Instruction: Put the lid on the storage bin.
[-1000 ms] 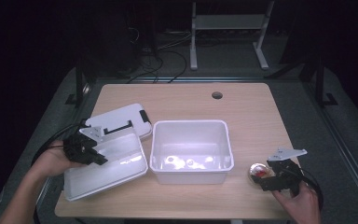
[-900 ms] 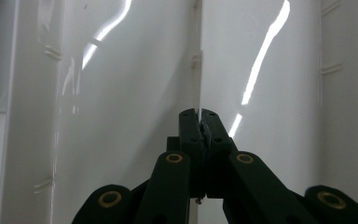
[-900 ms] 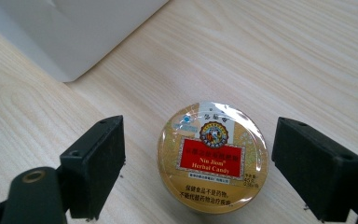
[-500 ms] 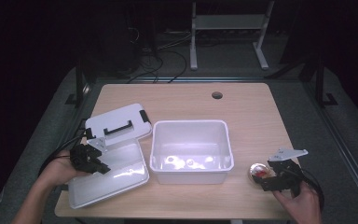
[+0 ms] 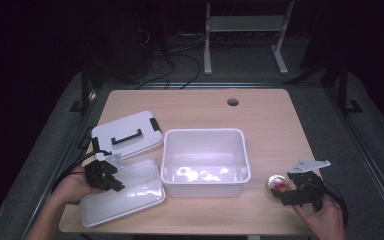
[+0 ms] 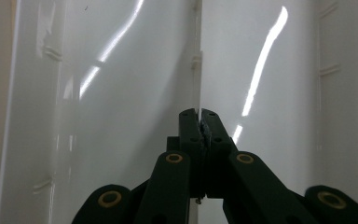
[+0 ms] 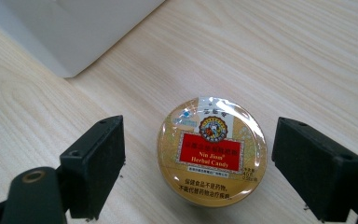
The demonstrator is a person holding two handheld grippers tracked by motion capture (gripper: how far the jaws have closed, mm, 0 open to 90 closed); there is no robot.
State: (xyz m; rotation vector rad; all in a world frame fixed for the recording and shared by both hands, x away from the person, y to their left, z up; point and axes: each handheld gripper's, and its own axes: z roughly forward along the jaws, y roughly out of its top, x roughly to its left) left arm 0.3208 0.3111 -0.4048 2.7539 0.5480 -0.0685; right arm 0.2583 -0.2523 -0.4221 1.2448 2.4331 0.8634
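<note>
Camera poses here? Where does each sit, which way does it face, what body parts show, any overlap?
High view: above the person's side, facing forward and down on the table; forearms and both hands show.
Left gripper view: on the left gripper, jaws clamped on the clear lid.
Right gripper view: on the right gripper, looking down at the candy tin.
Shared: the tin, also in the high view.

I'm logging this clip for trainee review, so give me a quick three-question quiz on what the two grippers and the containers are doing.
1. True or false: the right gripper is clamped on the candy tin.
2. What does the left gripper grip? A) the open bin B) the clear lid C) the handled lid
3. Where does the tin sit relative to the open bin in the high view?

Key: 1. False; its fingers stand apart on either side. 2. B, pinched on an edge. 3. To its right, on the table.
</note>
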